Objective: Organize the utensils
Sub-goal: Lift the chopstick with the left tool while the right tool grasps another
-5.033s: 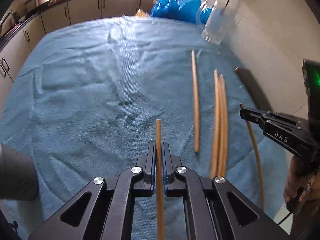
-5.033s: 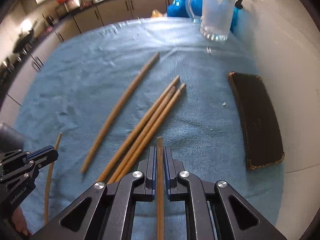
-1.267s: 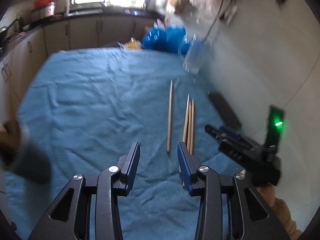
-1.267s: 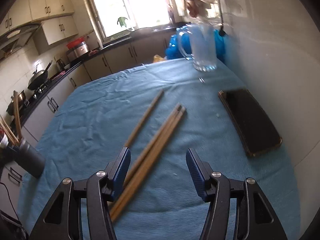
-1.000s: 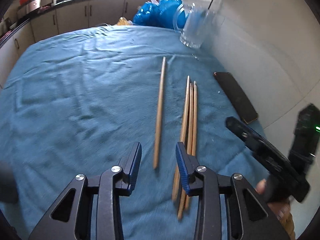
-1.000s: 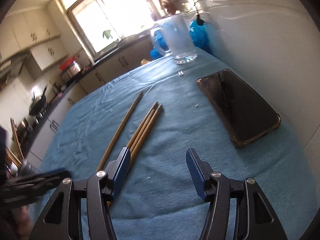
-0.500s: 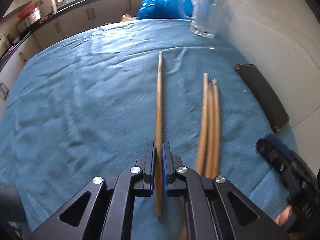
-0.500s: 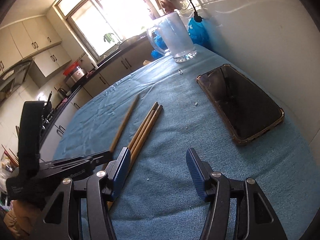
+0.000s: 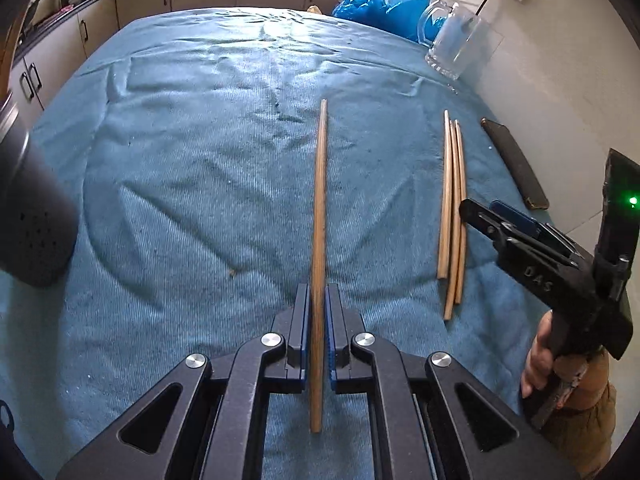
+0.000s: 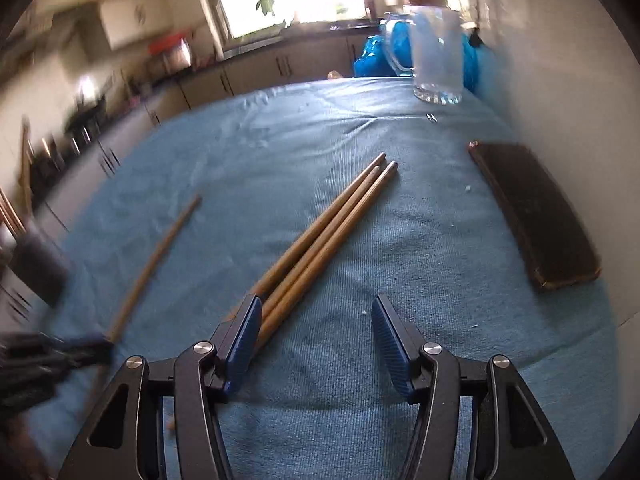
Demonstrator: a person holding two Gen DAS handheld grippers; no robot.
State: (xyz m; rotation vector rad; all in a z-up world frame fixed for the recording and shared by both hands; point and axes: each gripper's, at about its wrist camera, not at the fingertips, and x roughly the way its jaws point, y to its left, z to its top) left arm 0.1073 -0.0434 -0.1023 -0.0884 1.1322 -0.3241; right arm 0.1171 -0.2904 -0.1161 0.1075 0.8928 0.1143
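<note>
Chopsticks are the task's things here: slim, round, tapered wooden sticks, light and stiff, smooth enough to roll or slide on a hard pad. The left gripper has its fingers clamped on a single chopstick near its thicker end, and the stick runs straight out ahead, low over the blue cloth that covers the desk. Held that far back, the long free end will likely lever about, so a hold nearer the middle would steady it.

Three more chopsticks lie bundled side by side on the cloth, well apart from the held one. The right gripper hovers at their near ends with fingers apart and nothing between them; its left pad seems to sit against the outer stick, though blur makes that unsure. The ribbed, soft towelling should keep the sticks from rolling.

A dark perforated holder stands at the left edge, a glass mug far off, a flat dark phone by the wall.
</note>
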